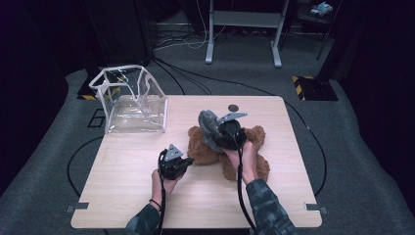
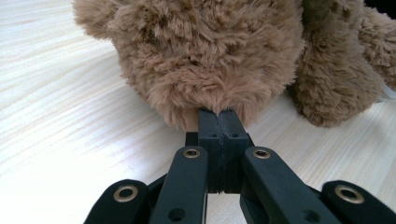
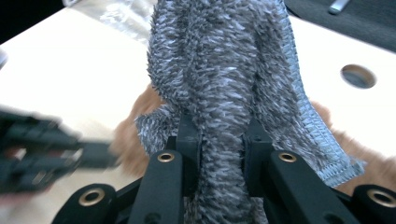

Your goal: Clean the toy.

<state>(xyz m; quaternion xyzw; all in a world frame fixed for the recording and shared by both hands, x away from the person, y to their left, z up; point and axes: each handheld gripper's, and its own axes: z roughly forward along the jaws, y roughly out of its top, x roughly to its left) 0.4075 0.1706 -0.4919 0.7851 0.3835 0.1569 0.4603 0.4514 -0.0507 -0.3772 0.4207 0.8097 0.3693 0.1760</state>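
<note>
A brown teddy bear [image 1: 249, 147] lies in the middle of the wooden table [image 1: 122, 196]. My right gripper [image 1: 218, 134] hovers over the bear and is shut on a grey fuzzy cloth [image 1: 208, 122]. In the right gripper view the cloth [image 3: 224, 70] runs up between the jaws of the right gripper [image 3: 219, 135], with brown fur beneath it. My left gripper [image 1: 186, 159] rests low on the table at the bear's left side. Its jaws are pressed together, and the tips of the left gripper [image 2: 218, 114] are pushed into the bear's fur [image 2: 205, 51]. I cannot tell whether a tuft is pinched.
A clear plastic bag with white trim [image 1: 132, 100] stands open at the table's back left corner. A small dark round spot [image 1: 233, 107] marks the tabletop behind the bear. Cables and a grey desk frame [image 1: 242, 29] lie on the floor beyond the table.
</note>
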